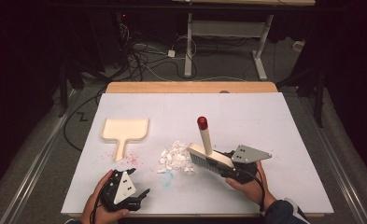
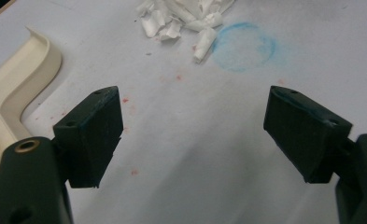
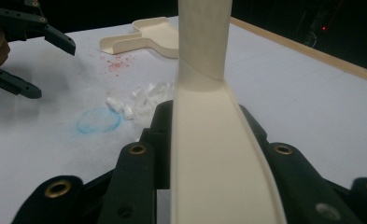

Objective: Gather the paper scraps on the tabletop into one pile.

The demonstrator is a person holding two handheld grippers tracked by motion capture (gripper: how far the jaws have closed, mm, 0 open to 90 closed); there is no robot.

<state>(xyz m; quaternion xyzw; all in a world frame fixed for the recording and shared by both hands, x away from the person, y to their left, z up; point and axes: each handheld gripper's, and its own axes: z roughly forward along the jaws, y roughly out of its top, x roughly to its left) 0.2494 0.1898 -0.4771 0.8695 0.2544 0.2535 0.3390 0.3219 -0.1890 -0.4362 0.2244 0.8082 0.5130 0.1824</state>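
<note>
My right gripper [image 1: 225, 165] is shut on a cream hand brush [image 1: 209, 156] with a red-tipped handle [image 1: 202, 123] standing upward; its bristles rest beside a pile of white paper scraps [image 1: 175, 156]. In the right gripper view the brush body [image 3: 218, 154] fills the space between the jaws. A cream dustpan [image 1: 124, 130] lies flat at the left, handle toward me. My left gripper [image 1: 144, 193] is open near the front edge, nothing between its fingers [image 2: 95, 135]. The dustpan's edge [image 2: 17, 88] and the scraps [image 2: 181, 18] show ahead of it.
The table is covered by a white sheet [image 1: 274, 121]. A blue chalk ring [image 1: 166, 178] lies in front of the scraps, and red specks [image 1: 132, 156] lie by the dustpan handle. A wooden table edge [image 1: 190, 87] runs along the back; cables and desk legs beyond.
</note>
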